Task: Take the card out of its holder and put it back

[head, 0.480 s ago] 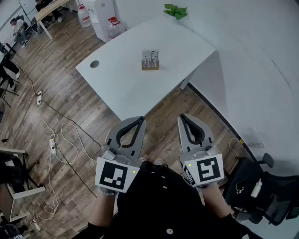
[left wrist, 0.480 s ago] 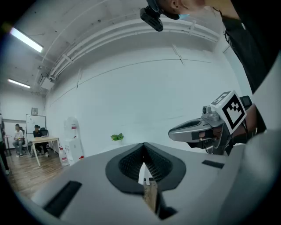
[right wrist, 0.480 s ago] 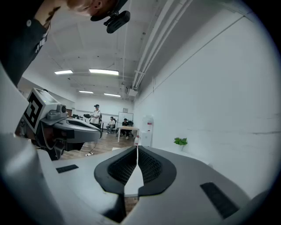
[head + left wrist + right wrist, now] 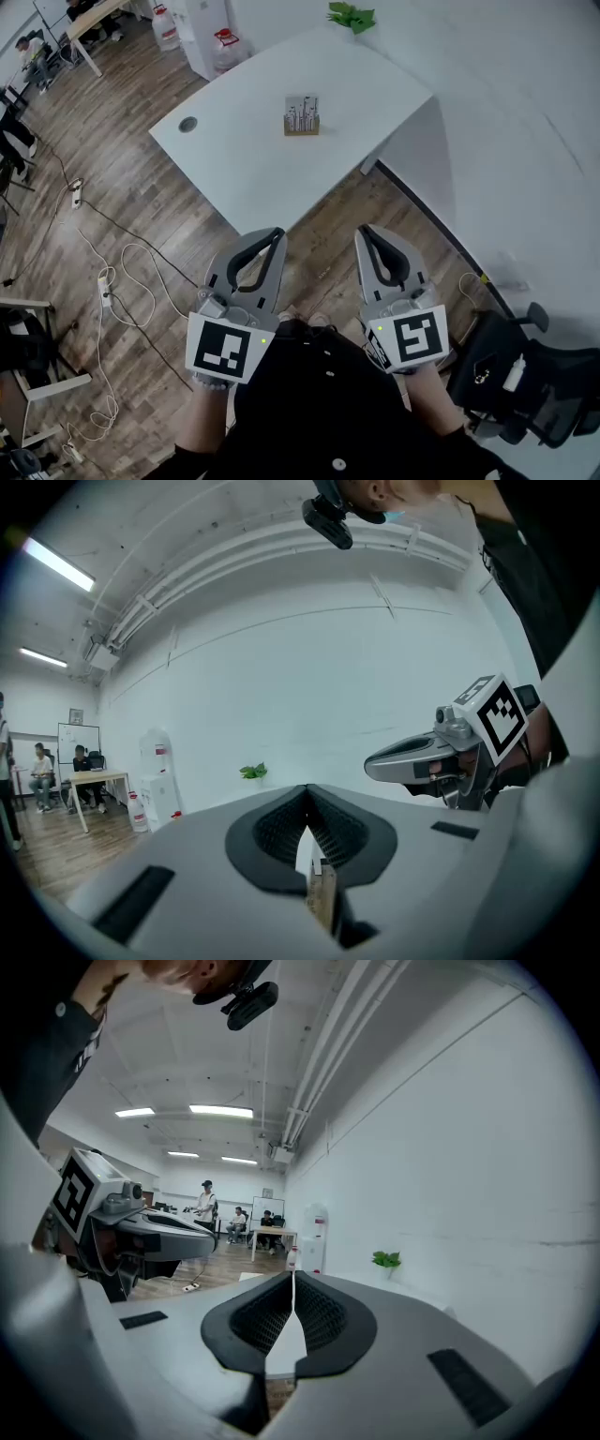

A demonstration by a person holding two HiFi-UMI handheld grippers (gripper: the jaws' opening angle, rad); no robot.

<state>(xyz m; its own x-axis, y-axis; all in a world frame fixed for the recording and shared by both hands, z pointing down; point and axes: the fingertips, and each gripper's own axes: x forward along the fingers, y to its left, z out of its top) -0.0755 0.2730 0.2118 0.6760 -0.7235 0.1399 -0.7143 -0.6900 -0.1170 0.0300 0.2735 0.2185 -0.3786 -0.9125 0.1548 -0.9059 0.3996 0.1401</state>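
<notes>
Wood floor (image 4: 141, 244) with loose cables (image 4: 122, 291) at 9 o'clock. White table (image 4: 253, 169) occupies 12 o'clock of the head view, its near corner well ahead of both grippers. Black office chair (image 4: 534, 375) at 4 o'clock.

Left gripper (image 4: 278, 232): jaws pressed together, nothing between them, held clear of the table. Right gripper (image 4: 361, 230): jaws likewise pressed together and empty, beside the left one, both pointing towards 12 o'clock.

Green plant (image 4: 352, 19) at the table's far edge, 1 o'clock.

Wooden holder (image 4: 302, 130) stands upright near the table's middle, well apart from both grippers. Card (image 4: 301, 111) sits upright in the holder.
</notes>
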